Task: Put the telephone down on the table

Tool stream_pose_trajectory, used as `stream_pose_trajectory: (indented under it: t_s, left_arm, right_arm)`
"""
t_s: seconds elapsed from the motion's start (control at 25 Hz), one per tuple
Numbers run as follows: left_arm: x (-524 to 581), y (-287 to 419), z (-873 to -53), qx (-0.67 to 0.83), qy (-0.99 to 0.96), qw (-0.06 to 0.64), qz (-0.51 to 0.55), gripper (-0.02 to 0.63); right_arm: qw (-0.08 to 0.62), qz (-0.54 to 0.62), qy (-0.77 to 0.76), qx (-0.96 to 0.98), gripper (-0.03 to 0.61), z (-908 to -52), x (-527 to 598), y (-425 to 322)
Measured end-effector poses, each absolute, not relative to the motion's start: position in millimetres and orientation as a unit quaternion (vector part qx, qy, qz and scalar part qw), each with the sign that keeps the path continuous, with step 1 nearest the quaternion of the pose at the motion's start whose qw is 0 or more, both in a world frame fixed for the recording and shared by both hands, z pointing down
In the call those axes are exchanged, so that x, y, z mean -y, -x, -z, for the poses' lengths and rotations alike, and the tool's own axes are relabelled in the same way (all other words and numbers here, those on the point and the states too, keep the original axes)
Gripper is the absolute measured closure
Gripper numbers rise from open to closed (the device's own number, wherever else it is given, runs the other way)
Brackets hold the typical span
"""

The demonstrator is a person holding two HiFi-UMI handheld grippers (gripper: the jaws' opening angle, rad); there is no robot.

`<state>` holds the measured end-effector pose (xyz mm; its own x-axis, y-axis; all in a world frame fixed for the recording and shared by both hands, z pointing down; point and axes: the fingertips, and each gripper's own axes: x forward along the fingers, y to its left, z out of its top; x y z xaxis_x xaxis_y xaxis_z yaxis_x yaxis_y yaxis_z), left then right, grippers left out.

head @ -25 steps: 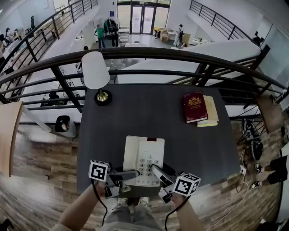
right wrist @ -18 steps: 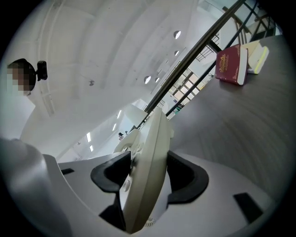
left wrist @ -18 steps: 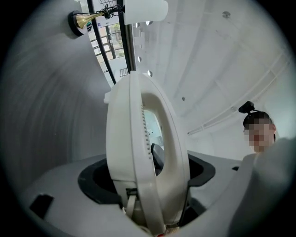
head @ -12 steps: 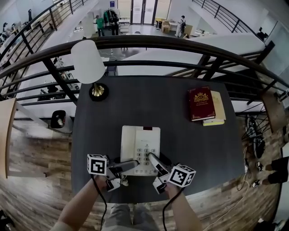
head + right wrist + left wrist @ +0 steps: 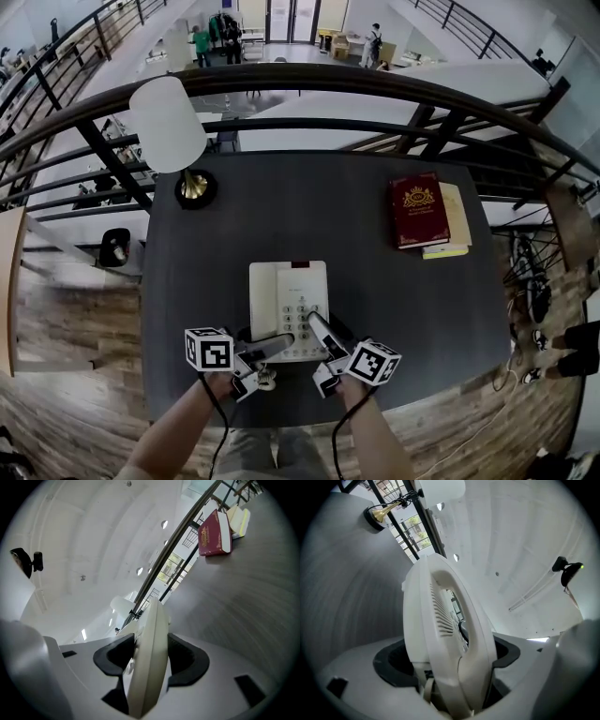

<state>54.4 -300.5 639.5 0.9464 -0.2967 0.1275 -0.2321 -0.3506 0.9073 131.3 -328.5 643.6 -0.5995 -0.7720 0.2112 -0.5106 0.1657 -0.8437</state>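
Head view: the telephone [image 5: 281, 300] lies flat on the counter [image 5: 403, 309], nearer the person than the lamp [image 5: 167, 122]. Its near edge sits in the left tongs [image 5: 279, 345] and right tongs [image 5: 317, 326].

Left gripper view: the jaws, just opening, stand wide, with the pads [image 5: 389, 663] against its thick end.

Right gripper view: the jaws, just closing, stand narrower and clamp its thin edge.

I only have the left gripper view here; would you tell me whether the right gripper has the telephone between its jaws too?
Observer: Yes, the right gripper has the telephone's near end between its jaws, which have just been closing.
Operator: Is anything else on the table?
Observer: A red book lies on a pale book at the far right.
Operator: Where is the telephone?
Observer: Near the table's front edge, slightly left of its middle.
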Motion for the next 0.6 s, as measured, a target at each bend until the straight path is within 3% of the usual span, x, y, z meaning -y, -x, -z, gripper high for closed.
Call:
stream_pose_trajectory:
  t_s: [0.4, 0.6]
  left_arm:
    - [283, -60, -685, 0.153, -0.756, 0.635, -0.052, 0.187]
    - [281, -56, -699, 0.185, -0.759, 0.619, -0.085, 0.187]
  right_arm:
    - [0.123, 0.533, 0.446, -0.708, 0.357, -687, 316, -136]
    - [0.133, 0.549, 0.457, -0.687, 0.357, -702, 306, -137]
